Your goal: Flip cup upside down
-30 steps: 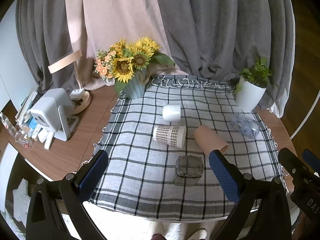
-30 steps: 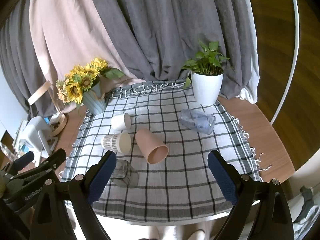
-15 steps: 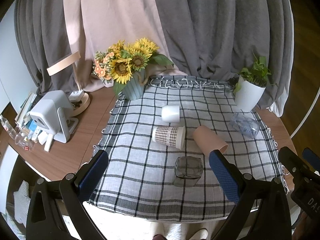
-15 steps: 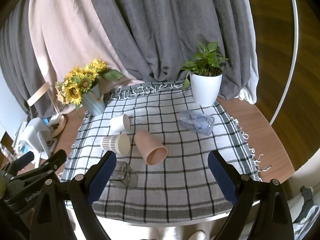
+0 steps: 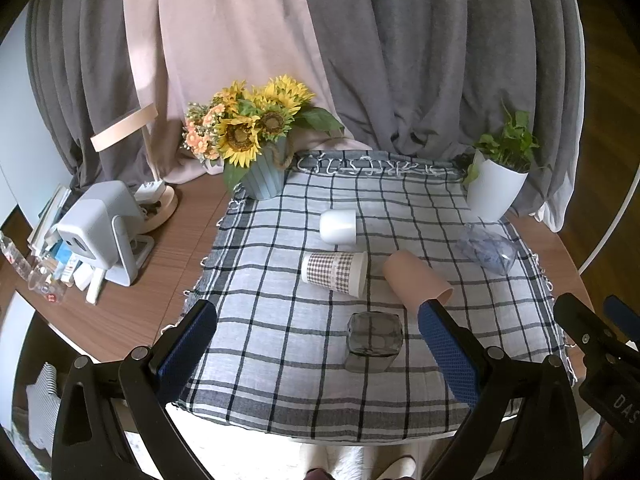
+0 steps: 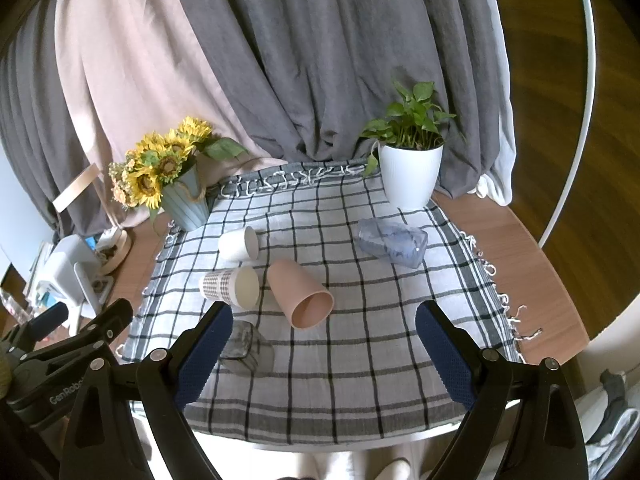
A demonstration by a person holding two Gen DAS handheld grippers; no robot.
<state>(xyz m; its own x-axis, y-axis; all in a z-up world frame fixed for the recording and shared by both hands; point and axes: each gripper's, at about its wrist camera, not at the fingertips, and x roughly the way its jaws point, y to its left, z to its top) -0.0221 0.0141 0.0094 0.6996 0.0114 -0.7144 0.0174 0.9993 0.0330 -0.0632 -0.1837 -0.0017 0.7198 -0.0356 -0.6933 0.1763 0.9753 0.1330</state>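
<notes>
Several cups lie on their sides on a checked cloth (image 5: 280, 344): a white cup (image 5: 338, 226), a gingham paper cup (image 5: 334, 273), a pink cup (image 5: 416, 282), a clear blue plastic cup (image 5: 486, 249) and a dark glass cup (image 5: 374, 346). They also show in the right wrist view: white cup (image 6: 238, 243), gingham cup (image 6: 230, 286), pink cup (image 6: 300, 294), blue cup (image 6: 392, 242), glass cup (image 6: 242, 346). My left gripper (image 5: 316, 354) is open and empty, held at the near table edge in front of the glass cup. My right gripper (image 6: 324, 354) is open and empty, short of the pink cup.
A sunflower vase (image 5: 262, 178) stands at the cloth's back left and a white plant pot (image 5: 494, 190) at the back right. A lamp (image 5: 152, 200), a grey device (image 5: 106, 232) and small items sit on the wooden table at left. Curtains hang behind.
Both views shift only slightly; the scene sits a little lower and closer. No cup has moved and both grippers stay open.
</notes>
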